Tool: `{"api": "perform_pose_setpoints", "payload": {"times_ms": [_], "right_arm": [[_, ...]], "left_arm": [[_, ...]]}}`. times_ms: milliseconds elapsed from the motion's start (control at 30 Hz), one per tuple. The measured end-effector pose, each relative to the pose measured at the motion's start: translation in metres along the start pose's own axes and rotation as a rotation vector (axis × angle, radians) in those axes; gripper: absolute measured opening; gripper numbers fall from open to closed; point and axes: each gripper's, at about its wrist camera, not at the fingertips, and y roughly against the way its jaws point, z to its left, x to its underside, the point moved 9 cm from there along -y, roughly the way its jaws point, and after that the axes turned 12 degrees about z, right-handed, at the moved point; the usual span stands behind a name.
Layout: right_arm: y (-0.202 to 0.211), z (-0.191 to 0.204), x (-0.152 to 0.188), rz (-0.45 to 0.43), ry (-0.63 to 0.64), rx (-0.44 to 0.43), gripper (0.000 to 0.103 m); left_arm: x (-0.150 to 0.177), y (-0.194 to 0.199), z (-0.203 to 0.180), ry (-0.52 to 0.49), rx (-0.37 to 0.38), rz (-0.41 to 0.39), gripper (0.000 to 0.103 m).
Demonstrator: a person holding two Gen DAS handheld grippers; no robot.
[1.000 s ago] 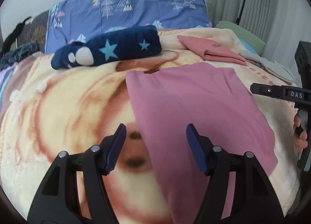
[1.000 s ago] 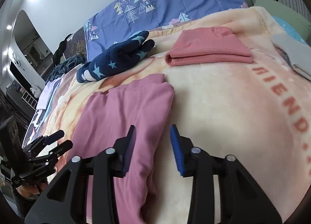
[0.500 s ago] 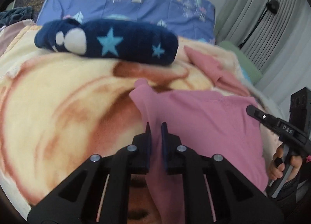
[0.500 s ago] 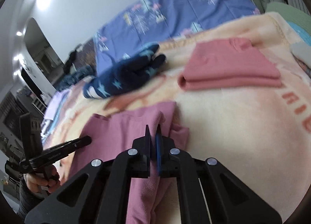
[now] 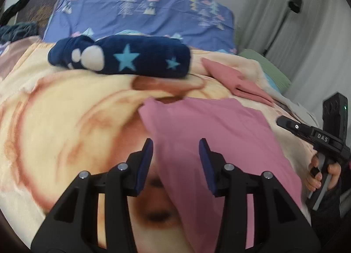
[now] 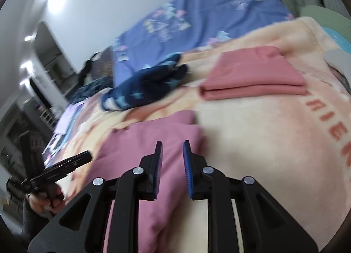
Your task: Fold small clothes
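A pink garment lies folded flat on the cream blanket. It also shows in the right wrist view. My left gripper is open and empty, hovering over the garment's left edge. My right gripper is open and empty over the garment's right edge. The right gripper also shows at the right of the left wrist view, and the left gripper at the left of the right wrist view.
A folded salmon garment lies farther back on the blanket. A navy star-patterned plush lies beyond the pink garment. A blue patterned pillow stands against the wall. Curtains and a lamp stand are at the right.
Both grippers were shut on the pink garment's far edges half a second ago. Both have opened and let go, and the garment lies flat. Both have pulled back a little.
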Motion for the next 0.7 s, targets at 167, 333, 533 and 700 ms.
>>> {"api": "perform_pose_setpoints", "payload": {"times_ms": [167, 333, 533, 700], "right_arm": [[-0.021, 0.019, 0.038, 0.116, 0.132, 0.052, 0.019], [-0.023, 0.015, 0.047, 0.12, 0.133, 0.177, 0.019], [0.009, 0.043, 0.075, 0.091, 0.207, 0.095, 0.019], [0.017, 0.055, 0.107, 0.145, 0.236, 0.043, 0.02]], "left_arm": [[0.043, -0.018, -0.019, -0.115, -0.067, 0.108, 0.064], [0.05, -0.016, -0.015, -0.053, -0.072, 0.11, 0.064], [0.063, 0.0, -0.03, -0.095, -0.075, 0.1, 0.065], [0.079, 0.01, -0.041, -0.123, -0.076, 0.111, 0.07]]}}
